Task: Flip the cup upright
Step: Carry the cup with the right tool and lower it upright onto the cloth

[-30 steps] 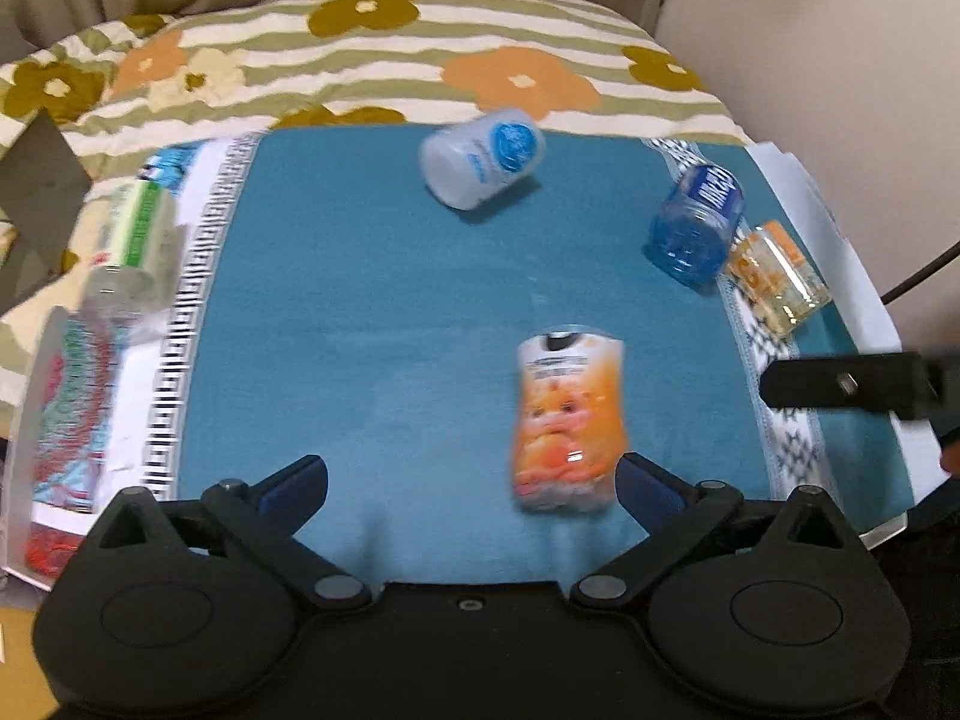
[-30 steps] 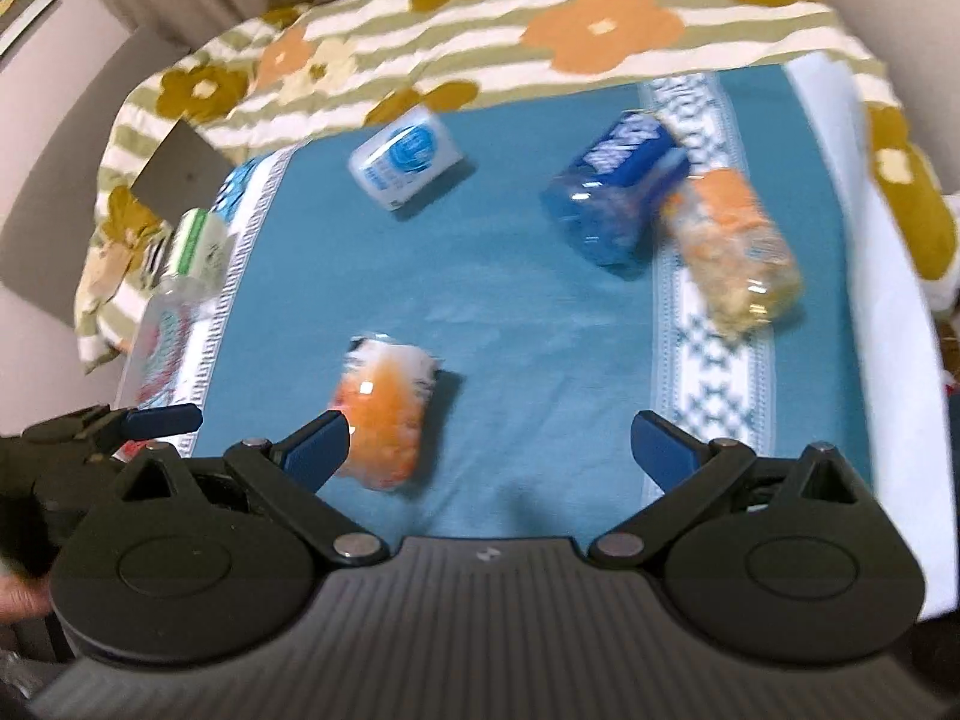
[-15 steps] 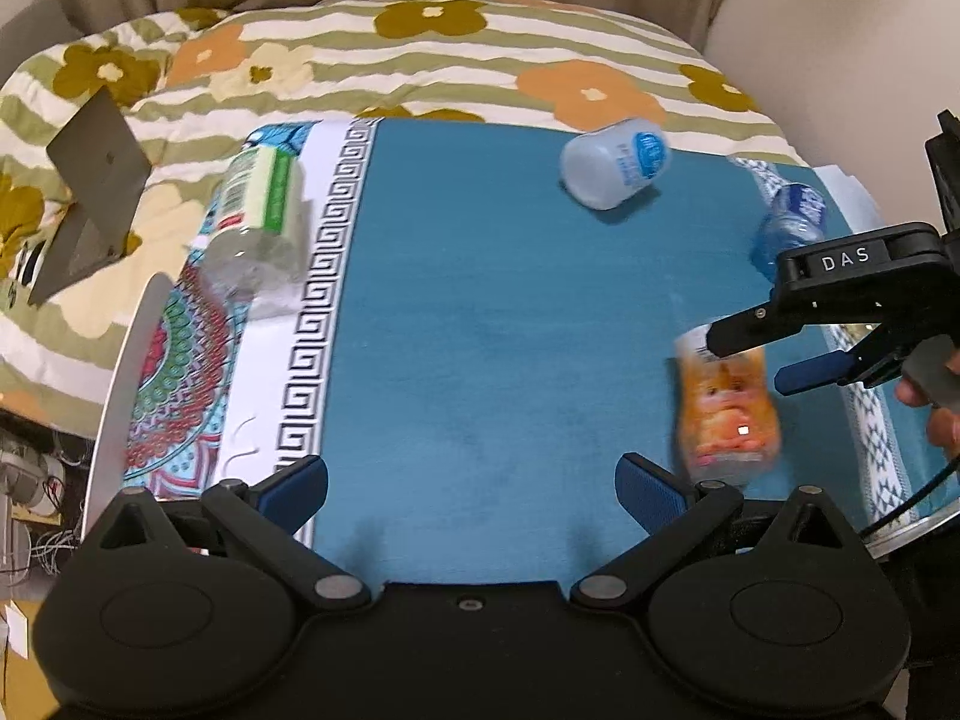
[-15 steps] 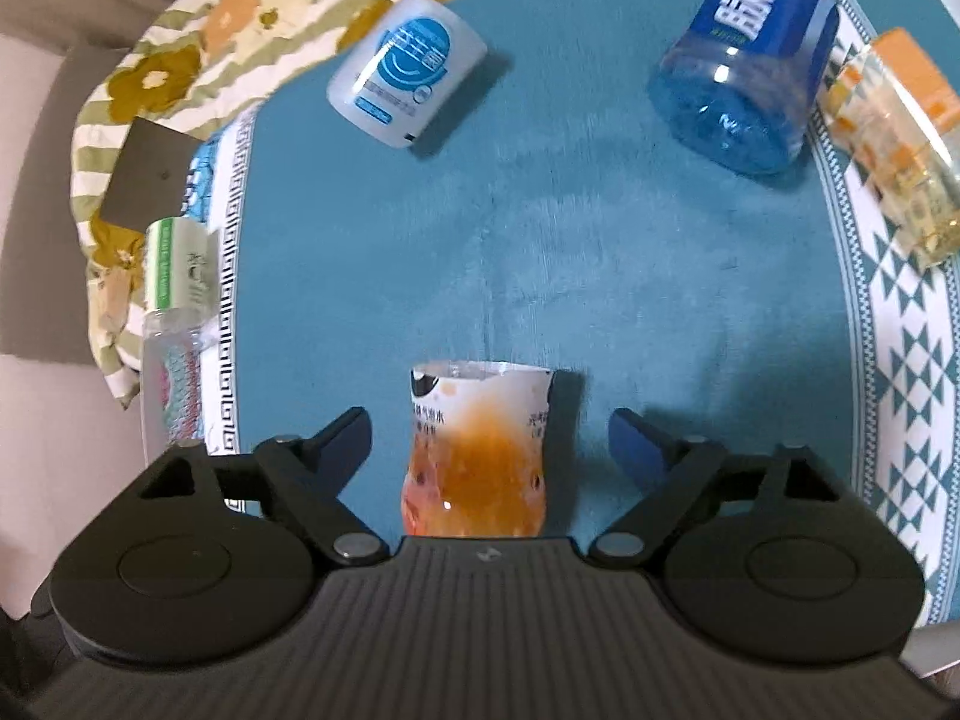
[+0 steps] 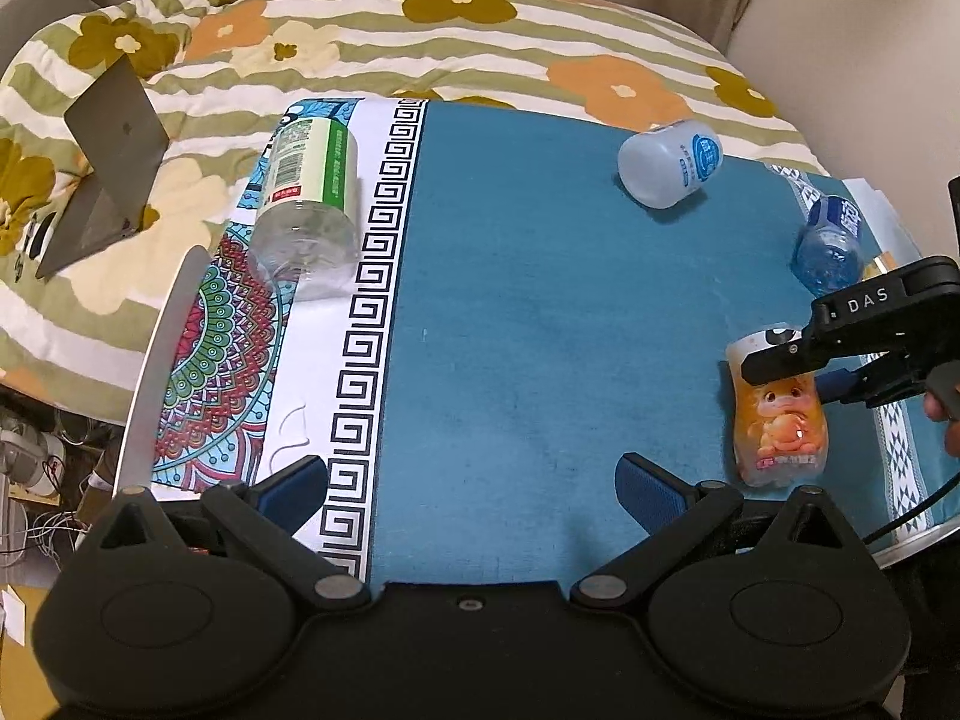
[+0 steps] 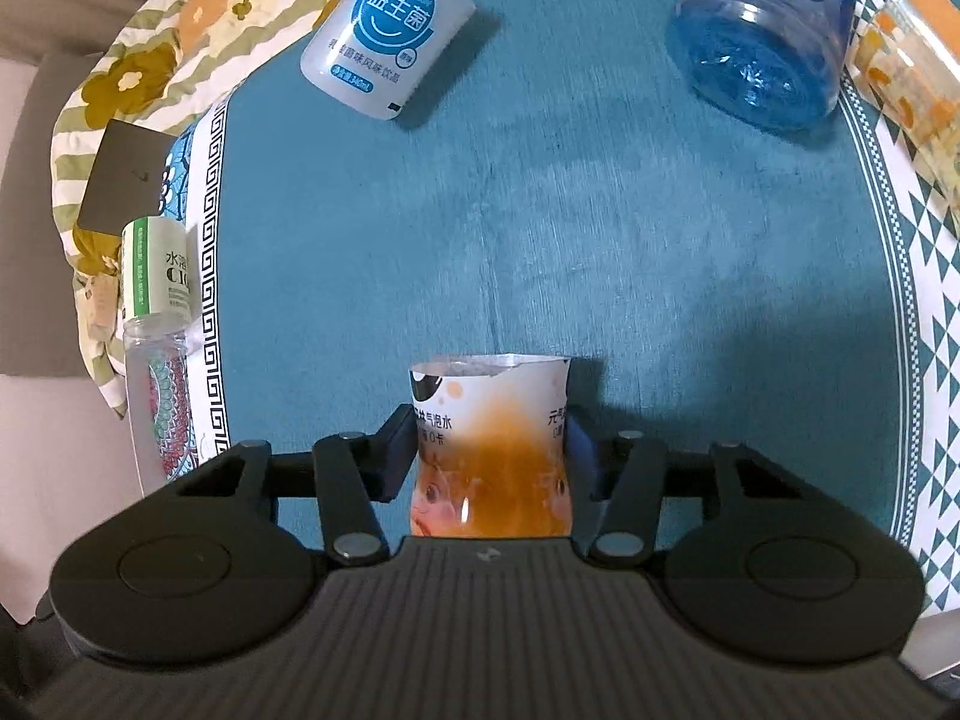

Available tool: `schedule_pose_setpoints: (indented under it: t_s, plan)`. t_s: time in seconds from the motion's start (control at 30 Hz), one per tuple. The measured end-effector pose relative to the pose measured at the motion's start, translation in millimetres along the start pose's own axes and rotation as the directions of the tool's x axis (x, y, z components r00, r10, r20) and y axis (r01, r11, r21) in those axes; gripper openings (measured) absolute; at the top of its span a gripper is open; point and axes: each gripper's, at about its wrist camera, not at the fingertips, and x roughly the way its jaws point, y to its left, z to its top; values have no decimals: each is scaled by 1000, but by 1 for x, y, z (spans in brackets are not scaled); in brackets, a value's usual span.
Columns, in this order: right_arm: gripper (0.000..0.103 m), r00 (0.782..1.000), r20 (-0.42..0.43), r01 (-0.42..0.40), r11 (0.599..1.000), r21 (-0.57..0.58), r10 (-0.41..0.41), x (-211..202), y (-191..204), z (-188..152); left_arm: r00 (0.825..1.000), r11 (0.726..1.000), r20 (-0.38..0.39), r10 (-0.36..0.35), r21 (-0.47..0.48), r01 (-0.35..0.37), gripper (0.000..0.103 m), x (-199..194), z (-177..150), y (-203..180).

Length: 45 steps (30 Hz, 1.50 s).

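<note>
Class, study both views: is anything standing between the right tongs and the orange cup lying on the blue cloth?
Nothing visible. The right tongs already have the orange cup between their pads, one on each side. The white cup and blue cup lie well beyond.

Round tabletop (image 5: 150,324) draped in a teal cloth (image 5: 540,312) with patterned borders. Lying on that cloth: orange cup (image 5: 777,420) on its side; beyond it a white bottle (image 5: 669,163); right of the white bottle a blue bottle (image 5: 831,243) and an orange-patterned cup (image 6: 912,78); far left of it a green-labelled bottle (image 5: 309,192).
</note>
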Motion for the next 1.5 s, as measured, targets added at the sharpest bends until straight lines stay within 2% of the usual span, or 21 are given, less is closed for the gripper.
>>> schedule_pose_setpoints:
  t_s: [0.17,0.27,0.37,0.4,0.47,0.6,0.67,0.73,0.83,0.9,1.2,1.5]
  plan:
    - [65,1000,16,-1,1000,-13,1,-4,2,-3,1000,1000,-1,-2,9,2,103,-1,0,0]
    - [65,998,56,-21,1000,-15,21,-15,5,-6,1000,1000,9,0,10,0,103,-5,0,0]
    - [65,987,148,-59,998,-32,63,-36,9,-10,1000,1000,26,4,11,-4,103,-11,1,0]
    - [65,977,201,-59,997,-52,69,-45,12,-14,999,1000,32,4,10,-4,103,-13,1,0]
    - [65,945,320,-41,995,-96,70,-57,18,-25,999,1000,40,2,12,-2,103,-15,1,0]
    - [65,830,554,52,981,-187,62,-55,24,-59,998,999,59,8,44,-10,103,-16,1,-5]
    - [65,777,628,129,964,-232,47,-45,27,-71,998,998,65,17,63,-21,103,-14,0,-8]
    - [65,732,679,177,946,-272,59,-34,27,-78,997,997,68,26,77,-31,103,-11,-1,-9]
    - [66,685,725,210,933,-291,72,-22,24,-81,997,996,70,23,85,-29,103,-6,-3,-9]
    - [66,669,739,220,930,-295,76,-13,24,-81,997,995,72,22,93,-28,103,-3,-5,-10]
    - [66,662,744,241,915,-322,87,-1,17,-96,997,991,70,18,129,-27,103,3,-7,-16]
    - [66,676,734,287,894,-343,65,-2,20,-112,998,991,66,9,132,-17,103,3,-6,-14]
